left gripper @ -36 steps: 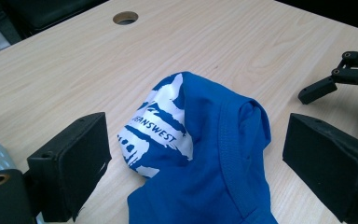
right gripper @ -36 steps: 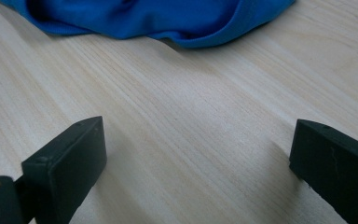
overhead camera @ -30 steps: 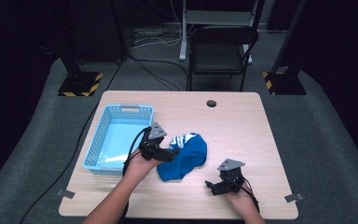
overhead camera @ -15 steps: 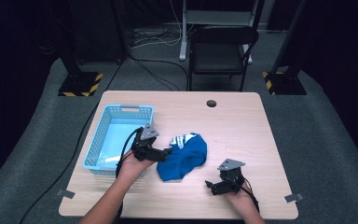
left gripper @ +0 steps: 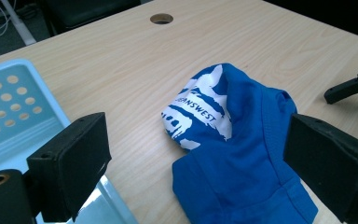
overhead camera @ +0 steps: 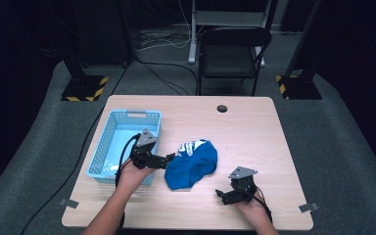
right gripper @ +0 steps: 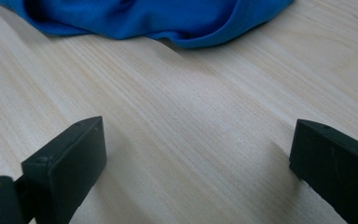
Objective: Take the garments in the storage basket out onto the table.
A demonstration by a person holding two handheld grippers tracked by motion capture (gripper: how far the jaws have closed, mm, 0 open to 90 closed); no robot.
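One blue shirt (overhead camera: pixel 192 164) lies crumpled mid-table (overhead camera: pixel 254 142), bare wood open on its right; one basket (overhead camera: pixel 127 142) sits at the left edge. My left gripper (overhead camera: pixel 167 159) gapes wide just beside the shirt; my right gripper (overhead camera: pixel 221 194), also wide, holds nothing.

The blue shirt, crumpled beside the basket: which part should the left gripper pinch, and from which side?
Probably the raised fold along the blue shirt where the white print bunches up, approached from the basket side. That ridge stands proud of the table, so open jaws could likely close over it. The left gripper already faces it, jaws wide apart. The flat hem by the right gripper offers less to pinch.
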